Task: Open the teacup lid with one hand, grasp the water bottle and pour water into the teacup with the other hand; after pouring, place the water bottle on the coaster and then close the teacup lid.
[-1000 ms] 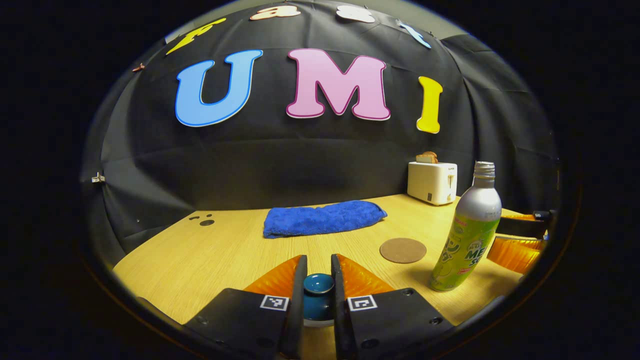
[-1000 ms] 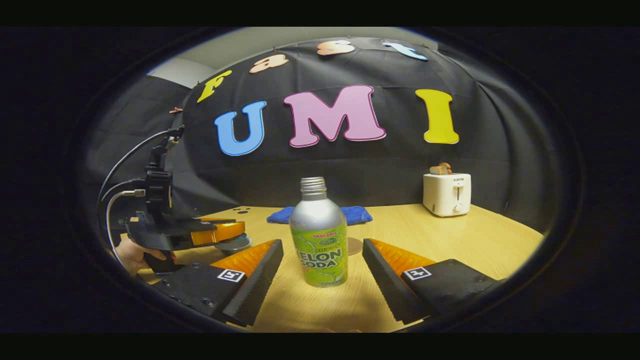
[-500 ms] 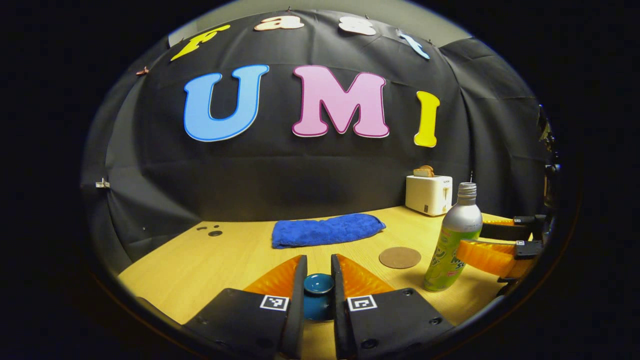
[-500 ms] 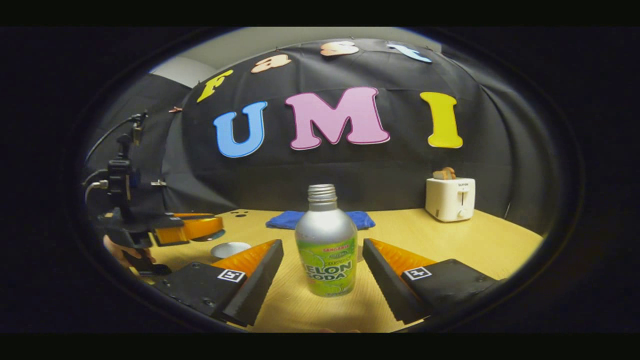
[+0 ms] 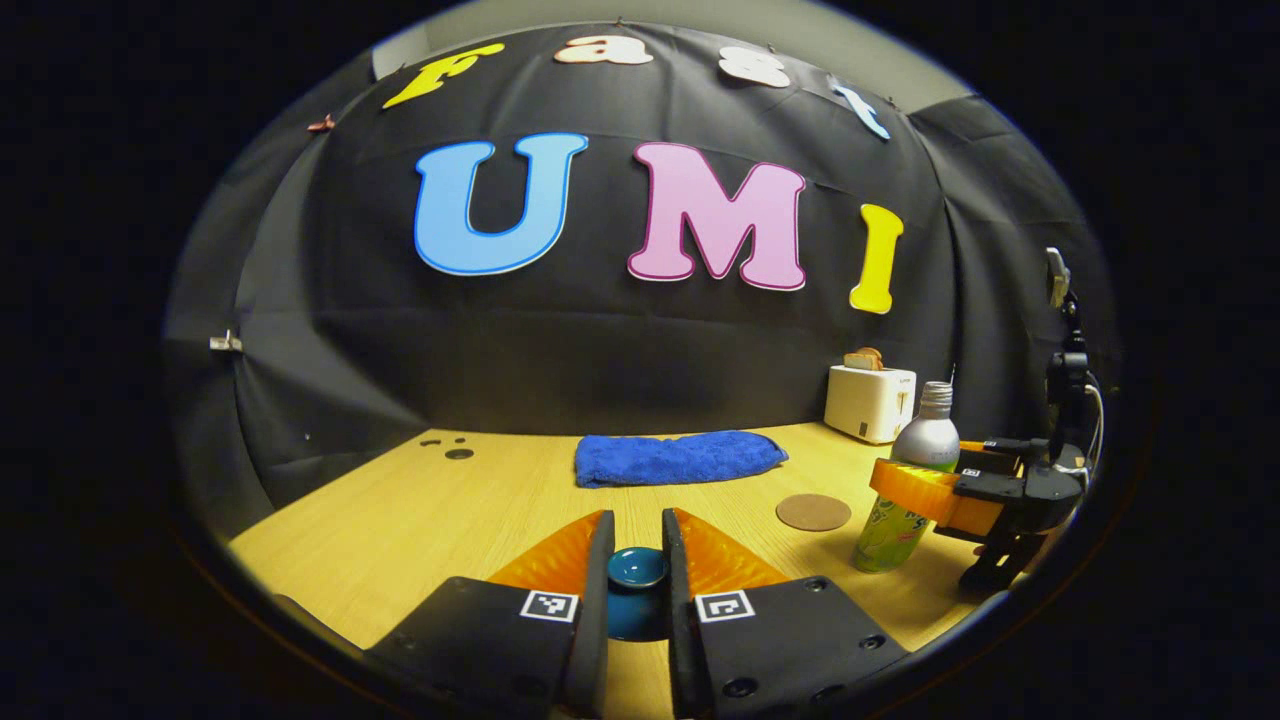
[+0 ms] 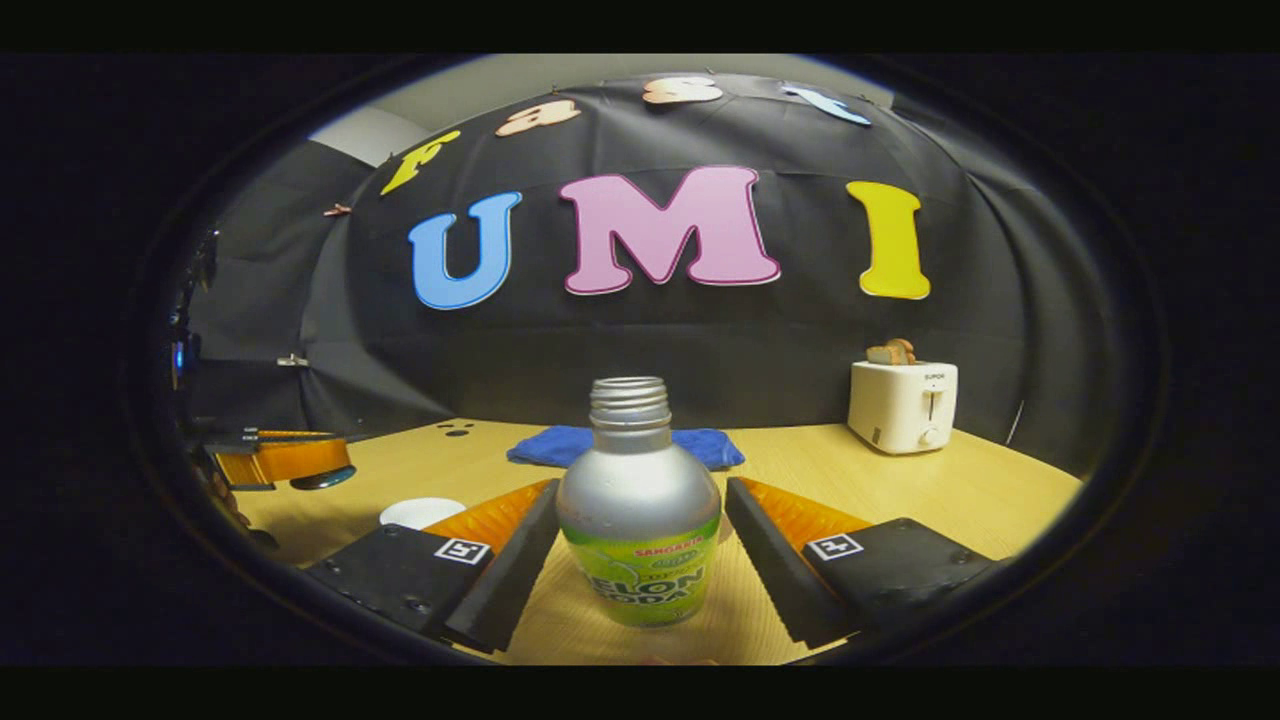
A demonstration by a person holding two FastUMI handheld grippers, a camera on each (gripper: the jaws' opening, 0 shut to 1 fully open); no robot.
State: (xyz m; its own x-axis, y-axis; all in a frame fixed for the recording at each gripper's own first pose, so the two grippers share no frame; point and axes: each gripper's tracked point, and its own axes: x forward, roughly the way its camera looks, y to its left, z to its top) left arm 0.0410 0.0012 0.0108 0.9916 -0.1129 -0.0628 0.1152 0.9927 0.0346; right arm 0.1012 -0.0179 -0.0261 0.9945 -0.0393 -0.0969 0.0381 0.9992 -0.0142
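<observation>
Dim booth, sharp focus, fisheye-bent edges

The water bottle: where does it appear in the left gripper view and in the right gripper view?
Left gripper view: the water bottle stands at the far right, on the table, right of the round coaster.
Right gripper view: it stands at bottom centre, between the right claw's open fingers.
Shared landmark: the white toaster by the back wall.

On my wooden counter [image 5: 420, 510] a folded blue towel [image 5: 680, 458] lies near the back wall. A white toaster [image 5: 868, 402] stands upright at the far right corner, with a slice of toast [image 5: 862, 358] protruding from its slot. Several small dark dots [image 5: 448, 447] mark the counter left of the towel.
</observation>
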